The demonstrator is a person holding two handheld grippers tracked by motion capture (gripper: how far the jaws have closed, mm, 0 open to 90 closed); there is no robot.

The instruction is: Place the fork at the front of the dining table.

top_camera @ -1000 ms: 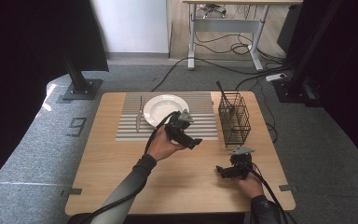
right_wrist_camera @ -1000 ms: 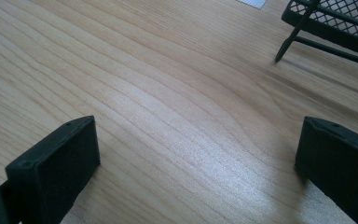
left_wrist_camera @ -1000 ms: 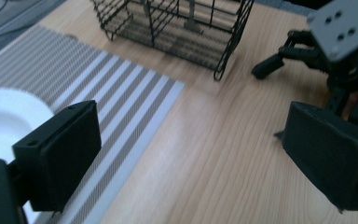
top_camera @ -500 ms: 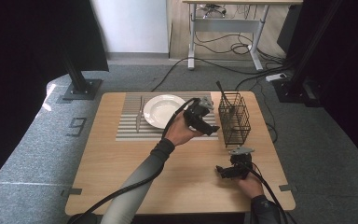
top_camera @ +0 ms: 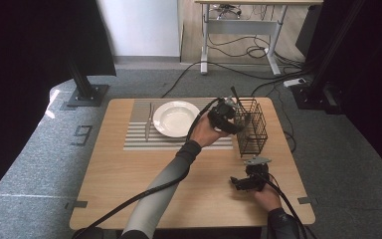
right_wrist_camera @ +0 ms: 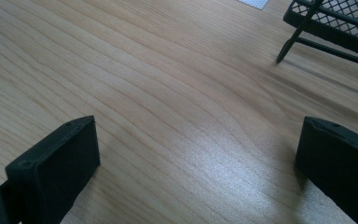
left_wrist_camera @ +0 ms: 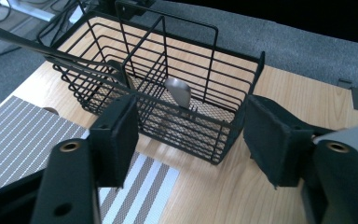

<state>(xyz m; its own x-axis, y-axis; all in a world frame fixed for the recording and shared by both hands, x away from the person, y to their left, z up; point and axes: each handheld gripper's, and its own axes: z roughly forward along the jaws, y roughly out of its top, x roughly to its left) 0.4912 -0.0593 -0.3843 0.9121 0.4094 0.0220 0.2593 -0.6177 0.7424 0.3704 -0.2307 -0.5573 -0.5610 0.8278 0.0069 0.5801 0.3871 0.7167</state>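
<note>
Both claws wide apart, holding nothing.
Left claw (left_wrist_camera: pixel 189 135) hovers beside the wire basket (left_wrist_camera: pixel 168 88); right claw (right_wrist_camera: pixel 198 163) rests low over the table (right_wrist_camera: pixel 168 93).

Soft overhead light; glare on table (right_wrist_camera: pixel 214 163); dark edges.

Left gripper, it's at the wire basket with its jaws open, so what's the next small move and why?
Probably ease the left gripper forward and down toward the metal utensil standing in the wire basket. The jaws are open and empty, aimed at the basket's near wall, so they still sit outside it. The plate and knife lie on the striped mat.
</note>
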